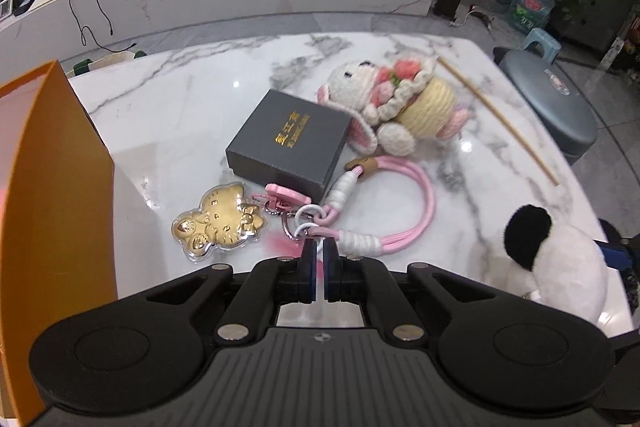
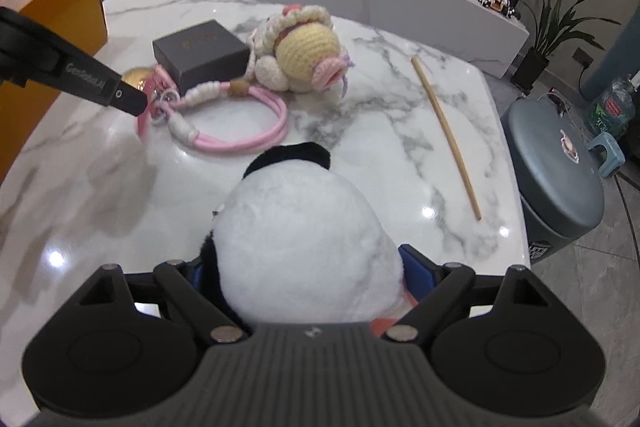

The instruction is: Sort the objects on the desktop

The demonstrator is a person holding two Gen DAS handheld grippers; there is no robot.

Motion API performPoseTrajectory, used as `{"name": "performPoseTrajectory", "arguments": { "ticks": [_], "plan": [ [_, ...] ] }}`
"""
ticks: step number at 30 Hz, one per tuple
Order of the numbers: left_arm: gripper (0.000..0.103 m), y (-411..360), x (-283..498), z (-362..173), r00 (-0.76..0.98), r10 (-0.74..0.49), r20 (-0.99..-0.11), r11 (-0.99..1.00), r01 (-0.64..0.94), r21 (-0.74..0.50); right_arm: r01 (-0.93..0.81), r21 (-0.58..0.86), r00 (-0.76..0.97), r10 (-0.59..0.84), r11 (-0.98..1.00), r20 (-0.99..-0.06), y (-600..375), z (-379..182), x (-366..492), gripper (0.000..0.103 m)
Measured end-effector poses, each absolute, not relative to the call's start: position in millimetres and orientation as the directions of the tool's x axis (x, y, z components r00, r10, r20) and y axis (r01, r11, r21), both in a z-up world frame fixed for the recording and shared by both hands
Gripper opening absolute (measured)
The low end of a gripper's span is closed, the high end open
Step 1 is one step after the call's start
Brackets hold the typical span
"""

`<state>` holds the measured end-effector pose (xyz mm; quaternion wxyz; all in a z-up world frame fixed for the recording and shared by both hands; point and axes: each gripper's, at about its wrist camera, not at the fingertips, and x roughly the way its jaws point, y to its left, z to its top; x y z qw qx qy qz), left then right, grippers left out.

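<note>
My left gripper (image 1: pixel 319 247) is shut on the white ring of a pink strap keychain (image 1: pixel 400 203) with a gold cat charm (image 1: pixel 218 223), near the table's front. In the right wrist view, the tip of one of its fingers (image 2: pixel 128 99) meets the keychain (image 2: pixel 240 131). A black-and-white panda plush (image 2: pixel 304 235) sits between the wide jaws of my right gripper (image 2: pixel 306 265). Its fur reaches both blue pads (image 2: pixel 418 267), and no squeeze shows. Farther back lie a grey box (image 1: pixel 286 141), a crochet bunny doll (image 1: pixel 394 103) and a wooden stick (image 1: pixel 500 121).
An orange box (image 1: pixel 52 207) stands at the left edge of the white marble table (image 1: pixel 180 115). A grey round stool (image 2: pixel 560 179) sits just off the table's right side. A long marble counter with cables and clutter runs behind.
</note>
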<state>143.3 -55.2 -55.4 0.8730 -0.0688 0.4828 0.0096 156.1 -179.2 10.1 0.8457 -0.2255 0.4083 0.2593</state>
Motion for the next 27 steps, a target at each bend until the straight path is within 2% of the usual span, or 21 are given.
{"name": "performPoseTrajectory", "arguments": {
  "ticks": [17, 27],
  "plan": [
    [0.002, -37, 118, -3, 0.634, -0.149, -0.759, 0.975, -0.035, -0.221, -0.588, -0.093, 0.591, 0.348, 0.804, -0.728, -168, 58, 146, 0.089],
    [0.002, 0, 99, 36, 0.693, -0.158, -0.703, 0.964, -0.048, -0.263, -0.585, -0.081, 0.610, 0.372, 0.807, -0.700, -152, 74, 141, 0.089]
  ]
}}
